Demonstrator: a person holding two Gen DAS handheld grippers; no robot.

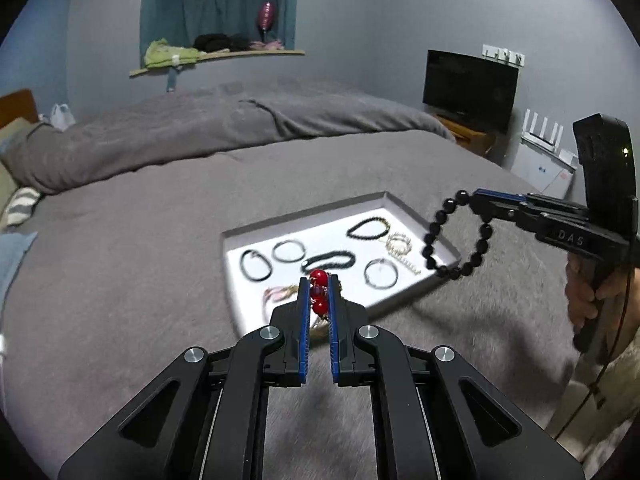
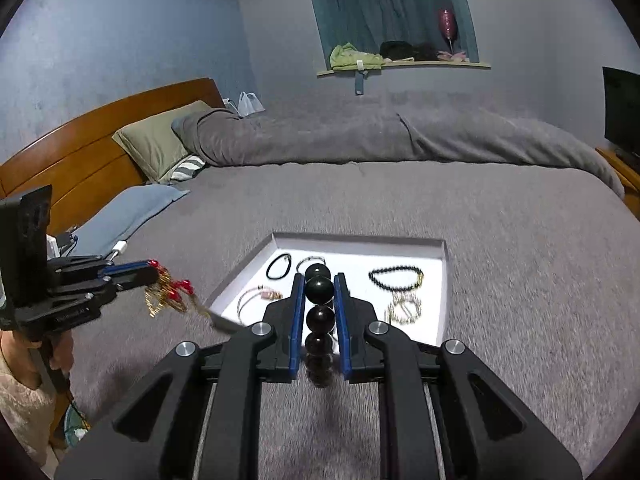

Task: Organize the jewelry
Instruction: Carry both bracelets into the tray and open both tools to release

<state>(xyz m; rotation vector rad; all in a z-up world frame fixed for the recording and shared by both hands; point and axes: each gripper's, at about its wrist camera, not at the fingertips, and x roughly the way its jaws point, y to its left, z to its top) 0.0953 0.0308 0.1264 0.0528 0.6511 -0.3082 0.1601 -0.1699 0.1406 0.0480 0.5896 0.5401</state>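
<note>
A shallow white tray (image 1: 404, 206) (image 2: 360, 240) lies on the grey bed, holding several bracelets and rings. My left gripper (image 1: 319, 280) is shut on a red-bead and gold-chain piece (image 1: 319, 278); from the right wrist view that red and gold piece (image 2: 168, 296) dangles from the left gripper (image 2: 150, 270) above the tray's near left corner. My right gripper (image 2: 319, 280) is shut on a bracelet of large black beads (image 2: 319, 289). In the left wrist view this black bead bracelet (image 1: 456, 236) hangs as a loop from the right gripper (image 1: 474, 200) over the tray's right edge.
A grey blanket (image 2: 520, 260) covers the bed, with a rolled duvet (image 2: 360, 136) at the far side and pillows (image 2: 160, 144) by the wooden headboard. A dark TV (image 1: 470, 88) stands on a stand at the right. A person's hand (image 1: 584, 296) grips the right handle.
</note>
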